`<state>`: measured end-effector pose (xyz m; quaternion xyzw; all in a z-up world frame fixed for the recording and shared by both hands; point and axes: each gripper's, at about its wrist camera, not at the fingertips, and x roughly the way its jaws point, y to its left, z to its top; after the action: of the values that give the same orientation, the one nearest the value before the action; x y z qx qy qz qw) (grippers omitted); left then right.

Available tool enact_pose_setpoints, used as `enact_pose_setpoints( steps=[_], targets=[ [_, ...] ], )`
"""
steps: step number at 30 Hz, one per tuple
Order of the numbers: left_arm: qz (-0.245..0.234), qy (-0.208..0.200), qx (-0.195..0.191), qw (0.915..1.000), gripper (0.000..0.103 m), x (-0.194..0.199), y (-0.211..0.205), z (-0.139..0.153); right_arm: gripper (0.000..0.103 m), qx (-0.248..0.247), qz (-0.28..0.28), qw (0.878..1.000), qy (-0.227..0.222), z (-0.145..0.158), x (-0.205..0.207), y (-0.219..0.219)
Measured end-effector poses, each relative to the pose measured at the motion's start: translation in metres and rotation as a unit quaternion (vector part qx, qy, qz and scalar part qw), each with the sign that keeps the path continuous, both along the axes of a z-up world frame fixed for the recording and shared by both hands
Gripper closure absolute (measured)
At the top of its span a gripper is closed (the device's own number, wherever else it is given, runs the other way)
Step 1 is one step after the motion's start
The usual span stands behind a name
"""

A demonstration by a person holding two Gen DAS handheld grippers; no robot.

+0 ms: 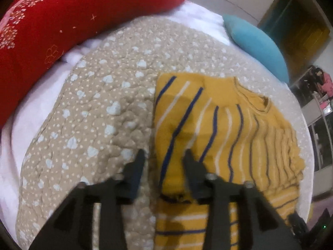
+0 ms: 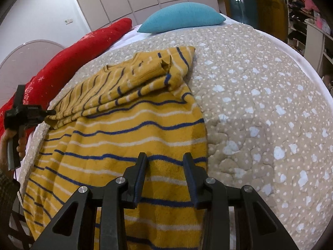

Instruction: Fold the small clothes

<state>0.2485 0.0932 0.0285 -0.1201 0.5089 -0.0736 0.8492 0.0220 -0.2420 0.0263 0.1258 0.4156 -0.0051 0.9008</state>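
Note:
A small yellow sweater (image 1: 218, 129) with blue and white stripes lies on a beige spotted quilt (image 1: 100, 114); it also shows in the right wrist view (image 2: 129, 141), with both sleeves folded over its body. My left gripper (image 1: 164, 156) is open just above the sweater's left edge, holding nothing. My right gripper (image 2: 165, 158) is open just over the lower body of the sweater, holding nothing. The left gripper (image 2: 31, 112) also shows in the right wrist view at the sweater's far left side, held by a hand.
A red pillow (image 1: 62, 20) and a teal pillow (image 1: 258, 43) lie at the head of the bed, also seen as the red pillow (image 2: 83, 48) and teal pillow (image 2: 183, 16). Shelves with clutter (image 2: 308, 20) stand at the right. White cupboards line the back wall.

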Motion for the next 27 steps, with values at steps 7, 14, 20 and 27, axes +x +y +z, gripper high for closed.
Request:
enact_pose_setpoints(
  steps=[7,14,20,27],
  targets=[
    [-0.004,-0.012,-0.022,0.9997,0.038,-0.068,0.012,0.013,0.035,0.015,0.03,0.999,-0.027,-0.006,-0.003,0.005],
    [-0.045,-0.003,-0.039,0.9982,0.036,-0.144,-0.002,0.008,0.018,0.057,0.047,0.997,-0.035,-0.005,-0.006,0.002],
    [-0.044,0.037,-0.099,0.9934,0.039,-0.196,0.0,-0.008,0.028,0.086,-0.008,0.994,-0.062,0.027,-0.064,-0.009],
    [-0.036,0.012,-0.148,0.9883,0.055,-0.25,-0.005,-0.019,0.058,0.097,-0.041,0.994,0.003,-0.004,-0.115,-0.025]
  ],
)
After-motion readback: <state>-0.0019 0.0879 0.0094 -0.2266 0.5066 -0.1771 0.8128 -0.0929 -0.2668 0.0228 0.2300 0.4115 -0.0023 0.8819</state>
